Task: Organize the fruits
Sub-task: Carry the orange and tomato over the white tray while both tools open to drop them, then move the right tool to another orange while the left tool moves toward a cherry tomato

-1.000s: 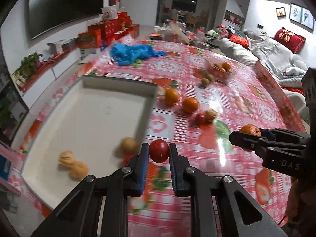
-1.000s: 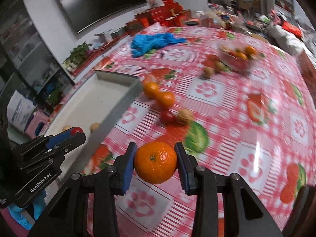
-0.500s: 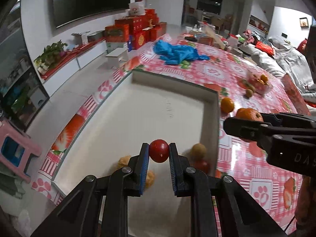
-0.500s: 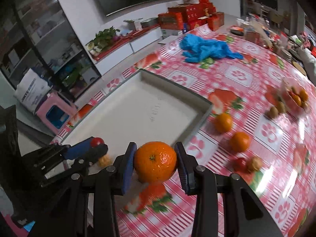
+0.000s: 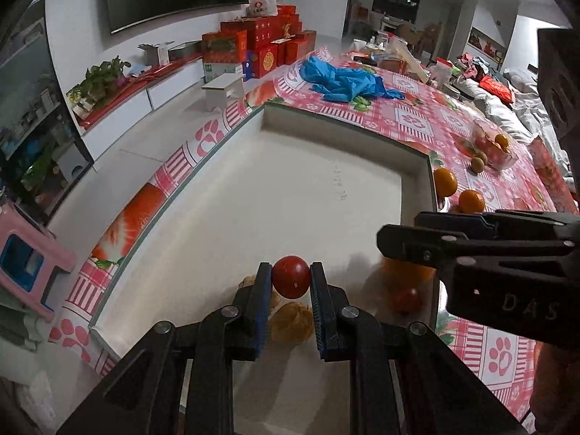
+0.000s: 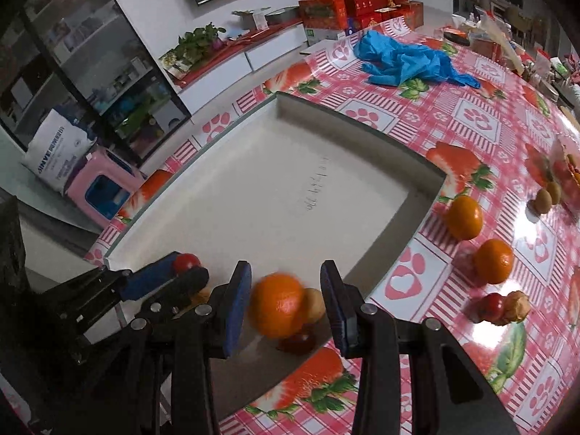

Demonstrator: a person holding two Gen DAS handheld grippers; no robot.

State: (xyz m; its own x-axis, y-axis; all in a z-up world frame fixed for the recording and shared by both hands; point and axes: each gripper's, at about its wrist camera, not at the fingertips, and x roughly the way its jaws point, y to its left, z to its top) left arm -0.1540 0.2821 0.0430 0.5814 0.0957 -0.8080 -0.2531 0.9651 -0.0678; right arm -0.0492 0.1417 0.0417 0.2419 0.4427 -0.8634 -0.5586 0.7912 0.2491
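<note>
My left gripper [image 5: 290, 277] is shut on a small red tomato [image 5: 291, 276] and holds it over the near end of the white tray [image 5: 348, 128]. My right gripper [image 6: 284, 299] is open; an orange [image 6: 277, 304], blurred, drops free between its jaws into the tray [image 6: 362, 119] beside a brown fruit [image 6: 314, 304] and a red one [image 6: 297, 342]. In the left wrist view the right gripper [image 5: 471, 243] reaches in from the right, with the orange [image 5: 406, 272] under it. Husked yellow fruits [image 5: 290, 320] lie below my left gripper.
On the red-checked tablecloth right of the tray lie two oranges [image 6: 464, 217] [image 6: 493, 261], a tomato [image 6: 493, 306], a husked fruit [image 6: 516, 306] and kiwis [image 6: 543, 197]. A clear bowl of fruit [image 5: 489, 145] and blue gloves [image 6: 406, 59] sit farther back.
Both grippers moved left over the tray. My right gripper opened and let go of the orange, which is falling into the tray. The left still holds the tomato.
</note>
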